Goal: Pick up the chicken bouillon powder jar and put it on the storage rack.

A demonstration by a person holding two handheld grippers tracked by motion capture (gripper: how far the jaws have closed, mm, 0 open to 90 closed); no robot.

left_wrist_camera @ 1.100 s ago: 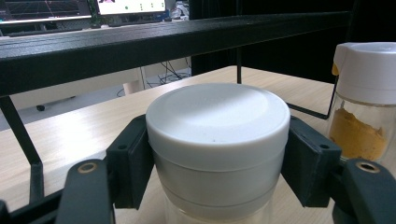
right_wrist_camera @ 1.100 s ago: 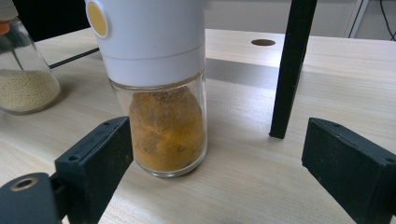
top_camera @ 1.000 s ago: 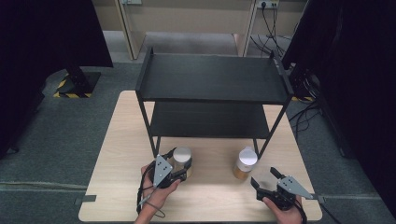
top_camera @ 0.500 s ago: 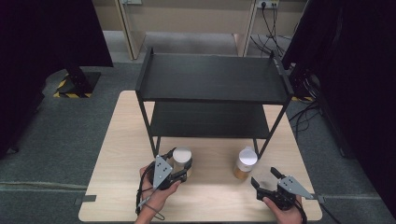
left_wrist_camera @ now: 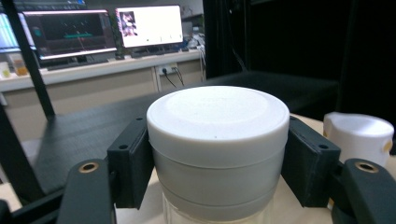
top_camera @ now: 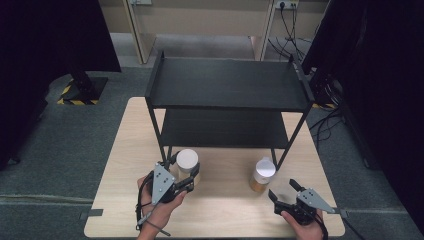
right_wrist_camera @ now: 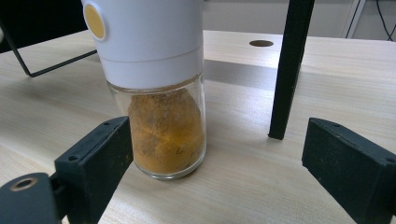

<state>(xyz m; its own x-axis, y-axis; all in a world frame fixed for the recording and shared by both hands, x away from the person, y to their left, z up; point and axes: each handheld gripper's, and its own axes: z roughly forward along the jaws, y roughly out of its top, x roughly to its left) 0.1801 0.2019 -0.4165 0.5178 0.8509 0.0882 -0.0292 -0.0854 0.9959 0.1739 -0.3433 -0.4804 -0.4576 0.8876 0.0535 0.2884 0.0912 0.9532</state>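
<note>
Pale wood makes up the table (top_camera: 125, 200), which carries a black two-tier shelf rack (top_camera: 227, 85) at its far side, with grey floor around it. At the near edge, the left gripper (top_camera: 186, 176) is clamped on a white-lidded jar (top_camera: 187, 161); in the left gripper view its two black pads press against the grey-white lid (left_wrist_camera: 218, 121) from either side, the clear glass body showing just below between them. Beyond that jar, to its right in the same view, stands a second jar (left_wrist_camera: 358, 135) with a white cap. The right gripper (top_camera: 284, 192) rests low at the table's near right, jaws spread wide and holding nothing. The second jar (right_wrist_camera: 161, 93), glass with orange-brown powder inside, stands just ahead of those jaws, close to the left pad, apart from both. One black rack leg (right_wrist_camera: 285, 70) rises ahead between the jaws.
</note>
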